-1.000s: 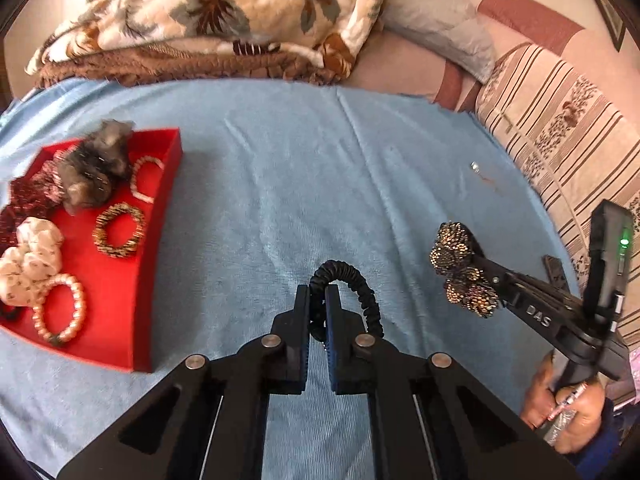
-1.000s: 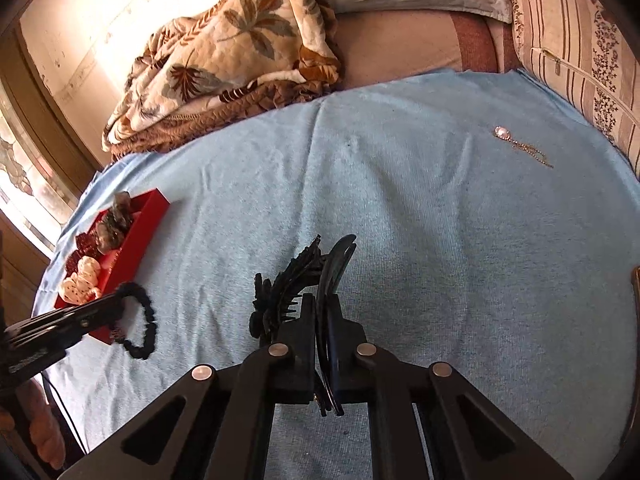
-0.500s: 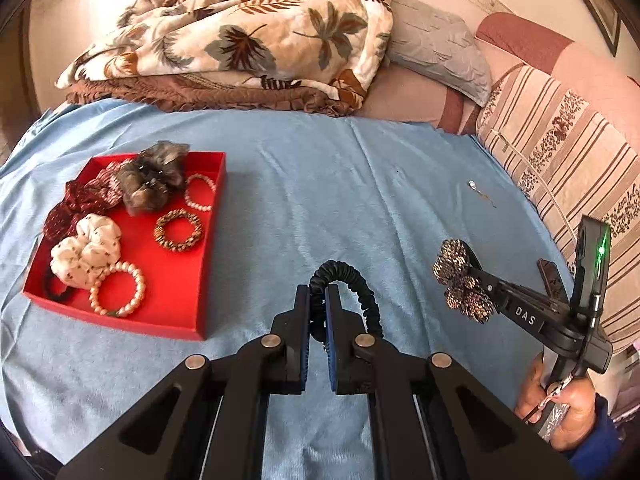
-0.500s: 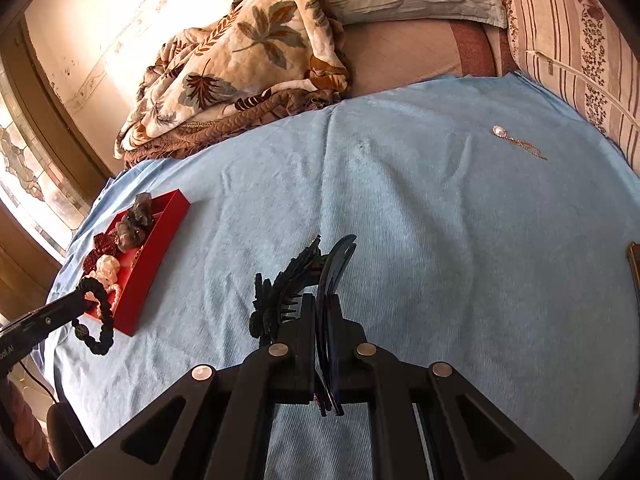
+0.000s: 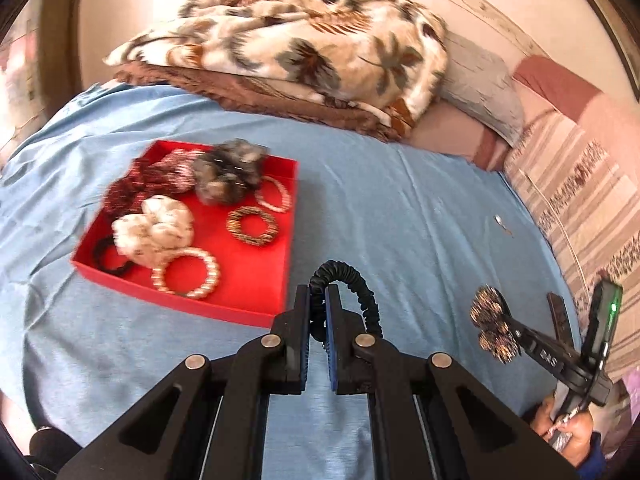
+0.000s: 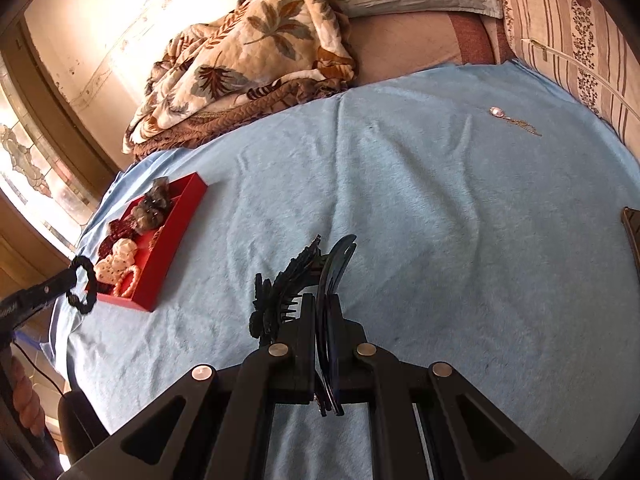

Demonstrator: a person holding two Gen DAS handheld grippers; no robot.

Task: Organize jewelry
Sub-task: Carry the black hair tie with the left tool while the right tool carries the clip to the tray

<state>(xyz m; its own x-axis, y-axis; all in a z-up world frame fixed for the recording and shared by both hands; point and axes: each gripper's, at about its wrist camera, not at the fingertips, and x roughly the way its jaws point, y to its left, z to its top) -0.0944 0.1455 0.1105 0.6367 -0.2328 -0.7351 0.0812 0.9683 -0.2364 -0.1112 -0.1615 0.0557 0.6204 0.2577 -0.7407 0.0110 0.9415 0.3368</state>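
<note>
My left gripper is shut on a black hair tie and holds it above the blue sheet, just right of the red tray. The tray holds scrunchies and beaded bracelets. My right gripper is shut on a black hair claw clip with studded flowers, seen in the left wrist view. A small pendant on a chain lies on the sheet at the far right. The left gripper with the tie also shows in the right wrist view, beside the tray.
A leaf-print blanket and a grey pillow lie at the head of the bed. A striped cushion borders the right side. A dark phone lies at the sheet's right edge.
My left gripper has turned and moved so the red tray sits nearer the middle of its view, close to the fingertips. The right gripper has held nearly still with the clip.
</note>
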